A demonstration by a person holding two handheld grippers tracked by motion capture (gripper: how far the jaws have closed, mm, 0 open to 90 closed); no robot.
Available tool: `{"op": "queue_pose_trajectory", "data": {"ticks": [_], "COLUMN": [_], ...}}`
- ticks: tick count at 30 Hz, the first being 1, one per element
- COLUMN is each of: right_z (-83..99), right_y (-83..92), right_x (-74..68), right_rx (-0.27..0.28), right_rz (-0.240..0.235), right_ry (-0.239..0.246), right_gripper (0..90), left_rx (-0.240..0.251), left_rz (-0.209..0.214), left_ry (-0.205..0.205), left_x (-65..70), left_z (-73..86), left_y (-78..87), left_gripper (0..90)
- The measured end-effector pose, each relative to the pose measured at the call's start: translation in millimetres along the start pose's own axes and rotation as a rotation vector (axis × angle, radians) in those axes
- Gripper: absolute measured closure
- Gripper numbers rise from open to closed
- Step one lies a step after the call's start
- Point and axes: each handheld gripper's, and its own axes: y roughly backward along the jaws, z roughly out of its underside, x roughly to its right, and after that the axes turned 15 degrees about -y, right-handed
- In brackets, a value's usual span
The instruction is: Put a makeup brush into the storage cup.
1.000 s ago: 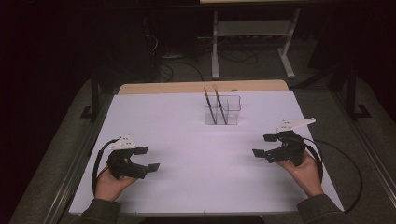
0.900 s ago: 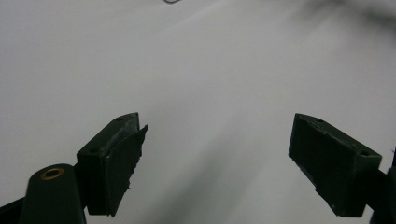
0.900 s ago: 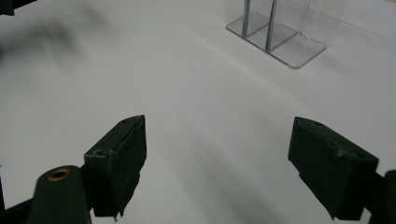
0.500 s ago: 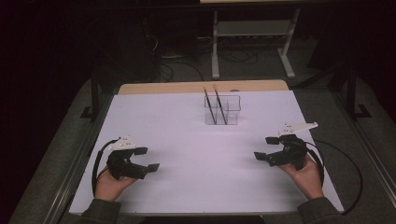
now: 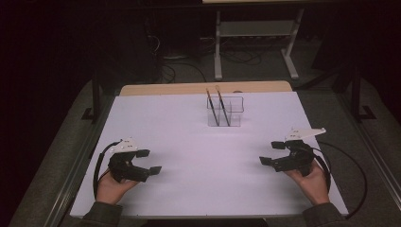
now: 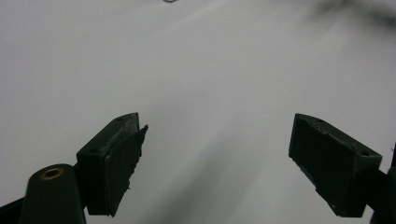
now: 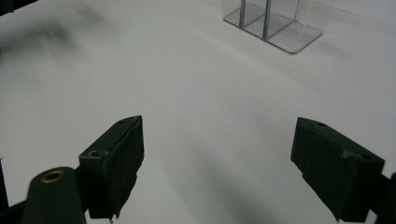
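A clear plastic holder (image 5: 226, 112) stands at the far middle of the white table (image 5: 198, 142), with two thin dark sticks (image 5: 217, 107) leaning in it. Its base (image 7: 275, 28) shows at the top of the right gripper view. My left gripper (image 5: 149, 161) rests low at the near left, held in a hand, open with nothing between its jaws (image 6: 215, 168). At the near right my right gripper (image 5: 272, 152) is open too and holds nothing (image 7: 217, 168). Both point inward over the bare tabletop.
A tan board edge (image 5: 203, 88) runs along the table's far side. Beyond it a metal stand (image 5: 255, 42) and cables (image 5: 175, 71) lie on the dark floor. Black cables loop from each gripper near the table's side edges (image 5: 357, 179).
The right gripper has drifted slightly toward the near edge and lower. The left gripper has stayed in place.
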Motion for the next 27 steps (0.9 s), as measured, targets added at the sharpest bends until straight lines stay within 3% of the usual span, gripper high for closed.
{"op": "queue_pose_trajectory", "data": {"ticks": [27], "right_z": [11.8], "right_y": [0.2], "right_x": [5.5], "right_rx": [0.001], "right_rz": [-0.015], "right_ry": [-0.006], "right_gripper": [15.3], "left_rx": [-0.014], "left_rz": [0.007], "left_ry": [-0.001], "left_x": [0.5], "left_z": [2.0], "left_y": [-3.0], "left_gripper": [16.6]}}
